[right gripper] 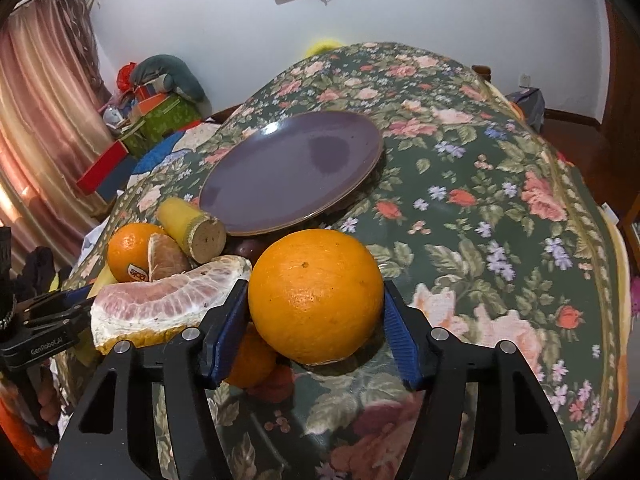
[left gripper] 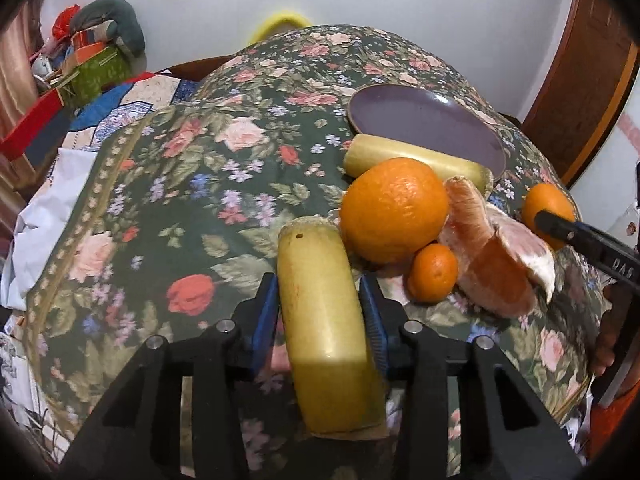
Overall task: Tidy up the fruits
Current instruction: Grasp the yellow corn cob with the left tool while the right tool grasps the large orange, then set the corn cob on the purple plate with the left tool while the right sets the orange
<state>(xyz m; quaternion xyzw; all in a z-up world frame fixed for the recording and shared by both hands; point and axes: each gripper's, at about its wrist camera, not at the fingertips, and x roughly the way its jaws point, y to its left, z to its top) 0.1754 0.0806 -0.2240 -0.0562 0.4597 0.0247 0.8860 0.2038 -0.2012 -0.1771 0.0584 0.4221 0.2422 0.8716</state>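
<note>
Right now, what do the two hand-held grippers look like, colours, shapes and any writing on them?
The left hand-held gripper and right hand-held gripper look alike: black angular plastic frames with triangular cut-outs, round silver bolt heads on top, and blue ribbed pads lining the fingers. From the right wrist view, the left one's black side carries white "GenRobot.AI" lettering. No cables or sleeves show.

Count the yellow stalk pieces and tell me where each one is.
2. One stalk piece is gripped between the left gripper's pads. The other stalk piece lies against the purple plate's near rim. Others may be hidden.
</note>
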